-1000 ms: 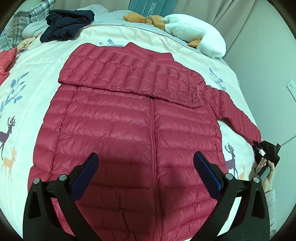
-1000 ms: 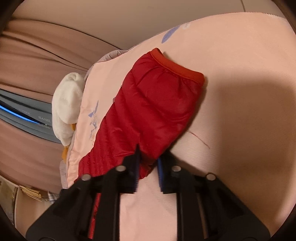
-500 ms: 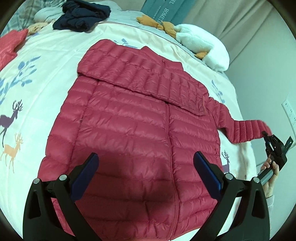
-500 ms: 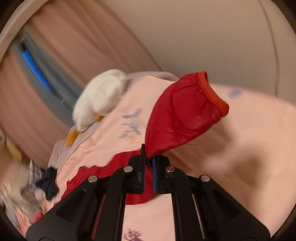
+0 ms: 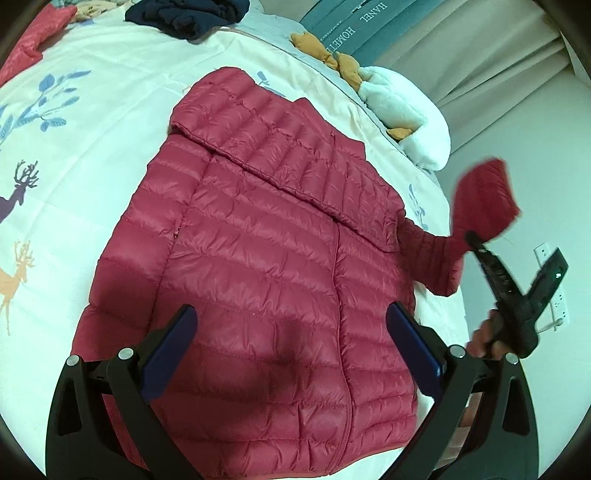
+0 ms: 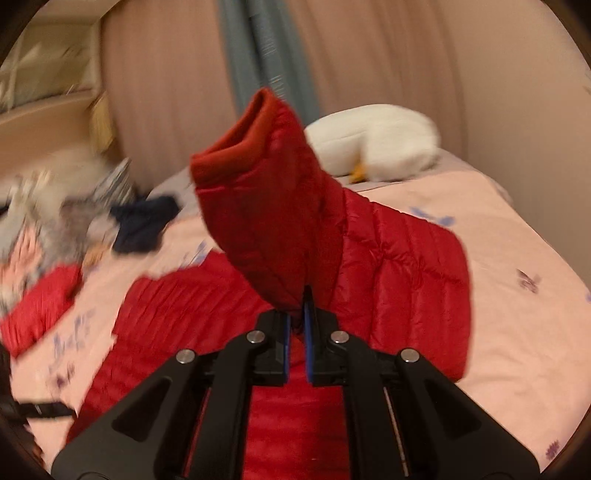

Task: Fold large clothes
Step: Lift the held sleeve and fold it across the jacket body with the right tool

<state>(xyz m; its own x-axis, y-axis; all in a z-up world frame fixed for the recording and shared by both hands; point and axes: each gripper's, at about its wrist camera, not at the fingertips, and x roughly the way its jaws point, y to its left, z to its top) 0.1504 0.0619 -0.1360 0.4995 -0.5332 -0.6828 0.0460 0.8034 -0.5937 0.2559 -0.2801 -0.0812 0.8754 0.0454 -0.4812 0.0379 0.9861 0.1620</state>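
- Jacket (image 5: 258, 266), red and quilted, lies flat and zipped on a bed (image 5: 92, 122) printed with deer and leaves.
- Right claw (image 6: 297, 328), jaws nearly closed, pinches the jacket's sleeve (image 6: 266, 206); the cuff stands up above it at 12 o'clock.
- Left claw (image 5: 291, 354), jaws spread wide and gripping nothing, hovers over the jacket's lower half.
- From the left camera, the lifted sleeve sits at 3 o'clock, a hand (image 5: 487, 338) gripping the right claw's handle.
- White plush toy (image 5: 410, 122) at 1 o'clock; dark clothes (image 5: 184, 14) at 11 o'clock.
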